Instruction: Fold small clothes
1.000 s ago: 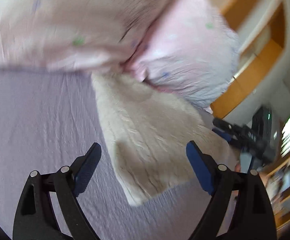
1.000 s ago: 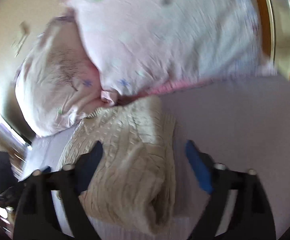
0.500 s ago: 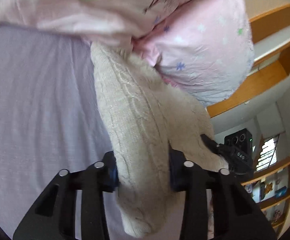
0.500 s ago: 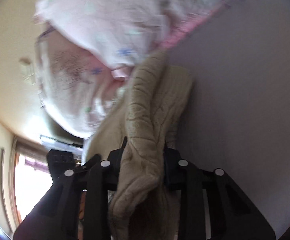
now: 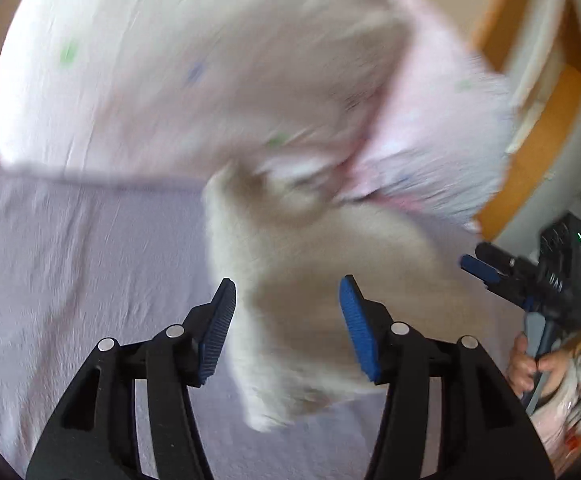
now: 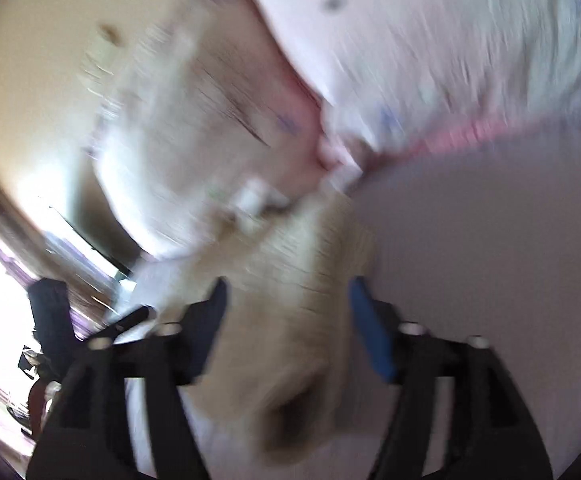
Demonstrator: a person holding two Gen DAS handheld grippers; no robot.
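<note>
Left wrist view: heavy blur; lilac bedsheet [image 5: 70,264] fills the left side, and pink star-print pillows [image 5: 194,72] are heaped at the far edge.
Left gripper [image 5: 286,326]: fingers spread, blue pads [image 5: 218,328] parted with a gap either side of the cloth, gripping nothing.
Cream knit garment [image 5: 290,280]: lies on the sheet in the middle, its far end tucked against the pillows and its near end between the parted pads; judged set down so a fold can be laid flat.
Right side of that view: right gripper [image 5: 486,270], held in a hand [image 5: 530,364], sits off the garment's right edge, well apart from the left one.
Right wrist view: equally blurred; the left tool shows dark at far left.
Right gripper's state: fingers apart, straddling the garment's bunched near end without pinching it.
Likely next need: a fresh hold on an edge.
</note>
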